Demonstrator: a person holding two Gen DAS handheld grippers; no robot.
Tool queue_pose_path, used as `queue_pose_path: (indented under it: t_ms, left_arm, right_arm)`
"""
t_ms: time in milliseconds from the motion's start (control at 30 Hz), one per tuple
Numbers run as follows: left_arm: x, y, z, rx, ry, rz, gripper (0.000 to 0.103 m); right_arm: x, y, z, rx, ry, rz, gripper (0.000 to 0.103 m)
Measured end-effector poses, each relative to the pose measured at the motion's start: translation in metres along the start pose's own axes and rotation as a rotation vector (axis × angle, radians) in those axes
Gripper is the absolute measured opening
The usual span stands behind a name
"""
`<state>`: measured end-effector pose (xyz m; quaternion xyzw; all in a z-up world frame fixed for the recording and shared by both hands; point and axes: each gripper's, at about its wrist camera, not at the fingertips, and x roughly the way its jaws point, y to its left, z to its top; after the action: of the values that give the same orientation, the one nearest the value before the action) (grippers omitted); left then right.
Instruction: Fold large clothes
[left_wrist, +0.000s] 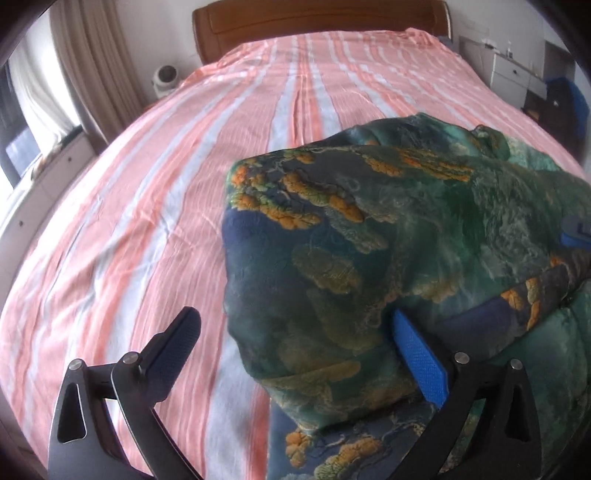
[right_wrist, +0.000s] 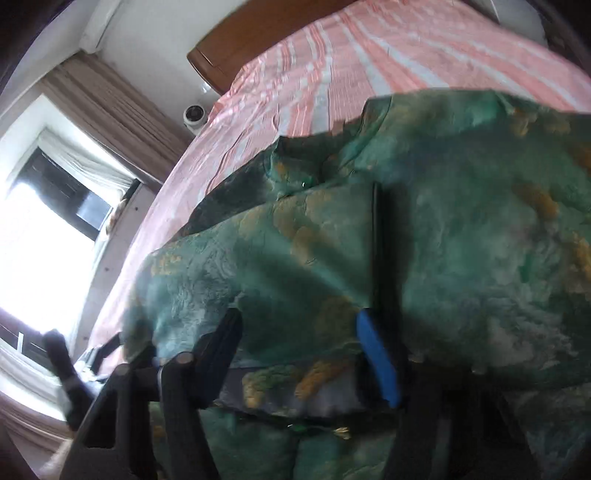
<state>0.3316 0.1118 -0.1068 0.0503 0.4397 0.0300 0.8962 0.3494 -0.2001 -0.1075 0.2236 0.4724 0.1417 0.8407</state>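
A large green and blue garment (left_wrist: 388, 236) with orange patches lies in folded layers on the right part of the bed. My left gripper (left_wrist: 295, 332) is open at its near left corner; the right finger (left_wrist: 417, 358) rests against the cloth and the left finger (left_wrist: 177, 343) is over the bare sheet. In the right wrist view the garment (right_wrist: 443, 240) fills the frame. My right gripper (right_wrist: 299, 332) is open, its fingers spread over a folded edge of the cloth. Its tip also shows at the right edge of the left wrist view (left_wrist: 578, 232).
The bed has a pink and white striped sheet (left_wrist: 184, 184) and a brown wooden headboard (left_wrist: 314, 26). A window with beige curtains (left_wrist: 92, 66) and a small white fan (left_wrist: 166, 79) are to the left. White drawers (left_wrist: 513, 74) stand at the right.
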Motion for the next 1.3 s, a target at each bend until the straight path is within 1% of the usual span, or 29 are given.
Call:
queue_pose_path:
  t_ms: [67, 100, 133, 200, 233, 267, 333, 367, 433, 467, 533, 567, 600, 633, 667, 700, 767, 800, 833, 900, 933, 1000, 1067, 1133, 1200, 1233, 1267, 1300]
  left_arm:
    - [-0.008, 0.007, -0.002, -0.014, -0.010, -0.002, 0.103]
    - [-0.017, 0.011, -0.005, -0.016, -0.018, -0.002, 0.102]
    - [-0.025, 0.014, -0.007, -0.012, -0.023, -0.004, 0.102]
    - [-0.045, 0.022, -0.014, 0.006, -0.030, -0.005, 0.102]
    - [-0.054, 0.027, -0.018, 0.012, -0.034, -0.007, 0.102]
    - [-0.065, 0.033, -0.024, 0.022, -0.035, -0.010, 0.102]
    - [-0.086, 0.049, -0.036, 0.050, -0.016, -0.020, 0.102]
    - [-0.098, 0.060, -0.044, 0.074, 0.002, -0.019, 0.102]
    - [-0.120, 0.081, -0.056, 0.131, 0.019, 0.025, 0.102]
    - [-0.131, 0.090, -0.059, 0.163, 0.016, 0.059, 0.102]
    - [-0.162, 0.109, -0.064, 0.249, -0.013, 0.159, 0.102]
    - [-0.177, 0.115, -0.065, 0.283, -0.034, 0.193, 0.102]
    - [-0.193, 0.122, -0.065, 0.312, -0.051, 0.209, 0.102]
    - [-0.201, 0.125, -0.066, 0.318, -0.052, 0.198, 0.102]
    - [-0.206, 0.126, -0.066, 0.313, -0.045, 0.164, 0.102]
    - [-0.206, 0.125, -0.069, 0.284, -0.026, 0.091, 0.102]
    - [-0.192, 0.118, -0.078, 0.211, 0.017, -0.033, 0.102]
    - [-0.177, 0.110, -0.088, 0.168, 0.054, -0.096, 0.102]
    - [-0.158, 0.099, -0.101, 0.131, 0.097, -0.142, 0.102]
    - [-0.126, 0.077, -0.128, 0.081, 0.164, -0.190, 0.101]
    - [-0.117, 0.069, -0.139, 0.060, 0.184, -0.206, 0.101]
    - [-0.105, 0.057, -0.156, 0.022, 0.209, -0.254, 0.101]
    - [-0.100, 0.049, -0.170, 0.003, 0.223, -0.297, 0.101]
    - [-0.097, 0.042, -0.180, 0.006, 0.245, -0.328, 0.101]
    - [-0.097, 0.032, -0.188, 0.037, 0.260, -0.343, 0.101]
    - [-0.099, 0.029, -0.190, 0.052, 0.261, -0.345, 0.101]
    - [-0.100, 0.025, -0.192, 0.070, 0.266, -0.356, 0.100]
    - [-0.101, 0.020, -0.195, 0.087, 0.282, -0.372, 0.096]
  right_arm:
    - [-0.016, 0.014, -0.006, -0.060, -0.030, -0.043, 0.066]
    - [-0.027, 0.020, -0.010, -0.083, -0.043, -0.076, 0.073]
    - [-0.037, 0.024, -0.014, -0.100, -0.055, -0.087, 0.076]
    - [-0.063, 0.026, -0.024, -0.138, -0.068, -0.077, 0.077]
    - [-0.081, 0.025, -0.033, -0.167, -0.068, -0.085, 0.077]
    - [-0.091, 0.023, -0.037, -0.184, -0.069, -0.094, 0.078]
    - [-0.122, 0.014, -0.058, -0.230, -0.066, -0.129, 0.081]
    - [-0.141, 0.007, -0.072, -0.251, -0.066, -0.160, 0.081]
    - [-0.167, -0.010, -0.093, -0.274, -0.060, -0.216, 0.081]
    - [-0.187, -0.023, -0.108, -0.283, -0.051, -0.269, 0.081]
    - [-0.214, -0.041, -0.120, -0.290, -0.038, -0.346, 0.081]
    - [-0.234, -0.050, -0.131, -0.298, -0.027, -0.390, 0.081]
    - [-0.252, -0.059, -0.141, -0.309, -0.020, -0.424, 0.081]
    - [-0.265, -0.064, -0.147, -0.314, -0.014, -0.439, 0.084]
    - [-0.280, -0.072, -0.156, -0.310, 0.000, -0.450, 0.087]
    - [-0.289, -0.080, -0.162, -0.295, 0.014, -0.446, 0.092]
    - [-0.293, -0.097, -0.168, -0.241, 0.037, -0.427, 0.092]
    - [-0.292, -0.110, -0.171, -0.199, 0.046, -0.414, 0.092]
    - [-0.289, -0.122, -0.176, -0.138, 0.051, -0.391, 0.092]
    - [-0.282, -0.139, -0.181, -0.063, 0.049, -0.375, 0.092]
    - [-0.279, -0.144, -0.184, -0.039, 0.044, -0.375, 0.092]
    - [-0.278, -0.153, -0.189, 0.009, 0.048, -0.353, 0.092]
    - [-0.274, -0.165, -0.193, 0.069, 0.083, -0.298, 0.092]
    - [-0.269, -0.166, -0.197, 0.064, 0.115, -0.266, 0.092]
    - [-0.262, -0.161, -0.200, 0.040, 0.154, -0.226, 0.091]
    - [-0.259, -0.157, -0.202, 0.036, 0.173, -0.191, 0.085]
    - [-0.256, -0.154, -0.204, 0.033, 0.191, -0.155, 0.081]
    - [-0.252, -0.147, -0.206, 0.022, 0.212, -0.123, 0.076]
